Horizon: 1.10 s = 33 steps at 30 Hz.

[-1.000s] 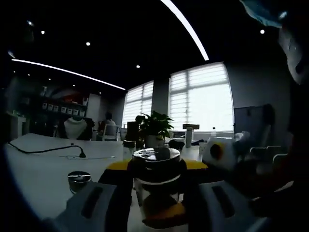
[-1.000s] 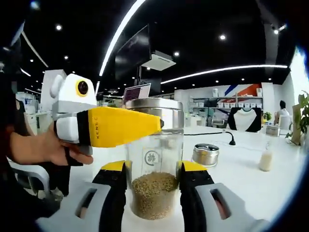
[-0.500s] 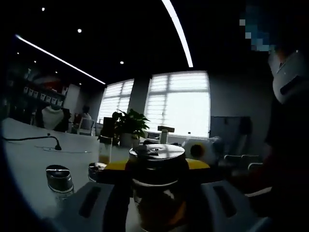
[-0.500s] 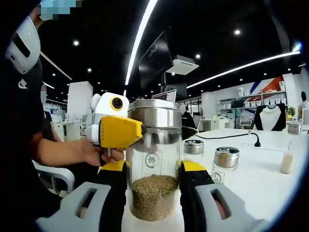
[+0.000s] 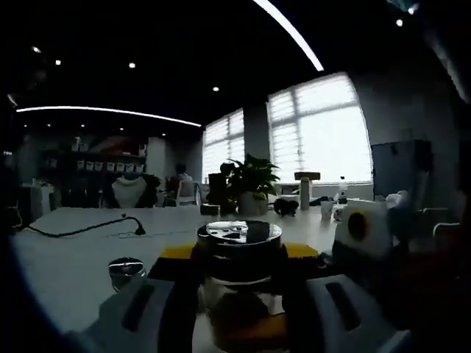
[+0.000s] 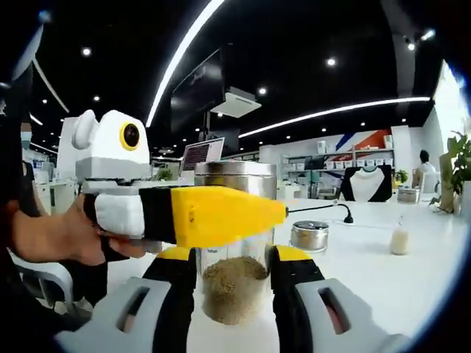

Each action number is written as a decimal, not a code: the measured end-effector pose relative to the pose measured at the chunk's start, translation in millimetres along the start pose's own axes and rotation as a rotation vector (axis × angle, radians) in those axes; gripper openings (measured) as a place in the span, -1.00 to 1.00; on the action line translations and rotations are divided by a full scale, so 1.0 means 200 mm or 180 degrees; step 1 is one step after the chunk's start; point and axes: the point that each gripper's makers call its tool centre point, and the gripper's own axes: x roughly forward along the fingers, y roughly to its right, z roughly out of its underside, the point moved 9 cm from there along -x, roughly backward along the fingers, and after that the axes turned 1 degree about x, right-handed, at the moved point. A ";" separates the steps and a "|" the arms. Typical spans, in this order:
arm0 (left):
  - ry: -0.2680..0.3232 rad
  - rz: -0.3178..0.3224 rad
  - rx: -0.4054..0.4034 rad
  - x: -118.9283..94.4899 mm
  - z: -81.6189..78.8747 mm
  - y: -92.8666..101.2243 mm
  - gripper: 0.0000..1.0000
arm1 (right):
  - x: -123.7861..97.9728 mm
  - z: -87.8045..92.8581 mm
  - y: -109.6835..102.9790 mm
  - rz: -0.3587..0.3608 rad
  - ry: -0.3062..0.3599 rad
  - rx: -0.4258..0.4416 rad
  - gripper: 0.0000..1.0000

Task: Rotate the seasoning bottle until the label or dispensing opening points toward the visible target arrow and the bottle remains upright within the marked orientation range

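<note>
**Both grippers on the seasoning bottle**

In the right gripper view, the seasoning bottle (image 6: 234, 257) stands upright at the lower centre of the frame on the white tabletop (image 6: 383, 272). It is a clear glass jar with a steel lid, about a third full of pale grains. The right gripper (image 6: 234, 294) has its black, yellow-tipped jaws pressed against the glass on both sides, gripping the lower body. The left gripper (image 6: 213, 215) reaches in from the left of the frame, held by a hand (image 6: 62, 239); its yellow jaw lies across the bottle just under the lid.

In the left gripper view, the bottle's lid (image 5: 238, 234) sits at lower centre between the left gripper's jaws, which close on it at lid height. A small steel-lidded jar (image 5: 126, 271) stands at lower left, a black cable (image 5: 81, 228) lies across the tabletop behind it, and a potted plant (image 5: 250, 184) stands before the window.
</note>
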 end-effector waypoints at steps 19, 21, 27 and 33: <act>-0.0254 -0.0356 0.0056 -0.01 0.02 0.04 -0.13 | 0.05 0.03 -0.03 0.0524 -0.0180 -0.0176 -0.21; -0.0208 -0.0073 0.0169 -0.01 0.00 0.03 -0.13 | 0.04 0.01 0.00 0.0298 -0.0138 -0.0153 -0.21; -0.0089 0.0726 0.0222 -0.04 -0.04 0.00 -0.14 | -0.01 -0.04 0.07 -0.0674 -0.0050 0.0126 -0.21; -0.0091 0.1015 0.0093 -0.03 -0.03 0.00 -0.13 | -0.02 -0.04 0.06 -0.0914 -0.0042 0.0065 -0.21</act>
